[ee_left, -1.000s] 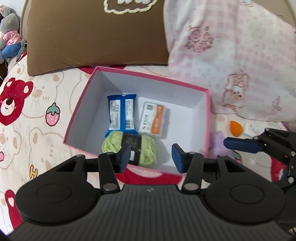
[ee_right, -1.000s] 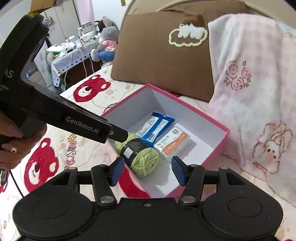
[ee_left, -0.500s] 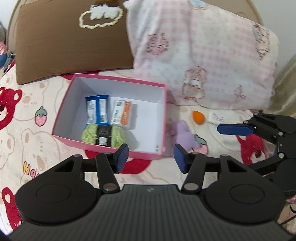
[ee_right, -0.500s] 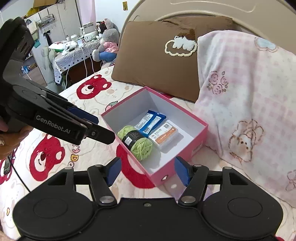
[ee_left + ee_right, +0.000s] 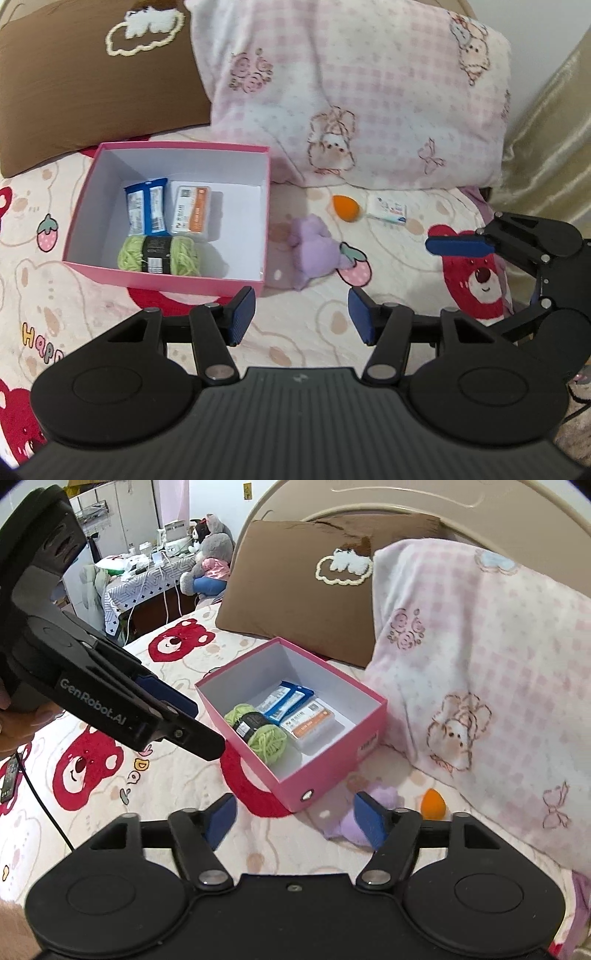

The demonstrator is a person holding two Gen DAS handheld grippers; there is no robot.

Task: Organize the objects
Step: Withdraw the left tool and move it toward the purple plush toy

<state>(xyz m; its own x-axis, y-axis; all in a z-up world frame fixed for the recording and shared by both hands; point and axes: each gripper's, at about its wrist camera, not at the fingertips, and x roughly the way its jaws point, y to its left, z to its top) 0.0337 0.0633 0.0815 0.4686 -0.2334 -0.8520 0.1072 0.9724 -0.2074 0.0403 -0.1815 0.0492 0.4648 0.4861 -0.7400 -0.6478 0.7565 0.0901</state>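
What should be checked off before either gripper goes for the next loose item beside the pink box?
1. Left gripper free of load: ok, jaws opening with nothing between them.
2. Right gripper free of load: ok, jaws opening with nothing between them.
3. Pink box has room: ok, its right side is bare; green yarn, blue packets and orange-white pack sit to the left.
4. Loose items reachable: ok, purple plush, orange sponge and small white packet lie uncovered on the bedsheet.
5. Grippers clear of each other: ok, apart in both views.
6. Plush's best grip point: cannot tell, shape unclear.
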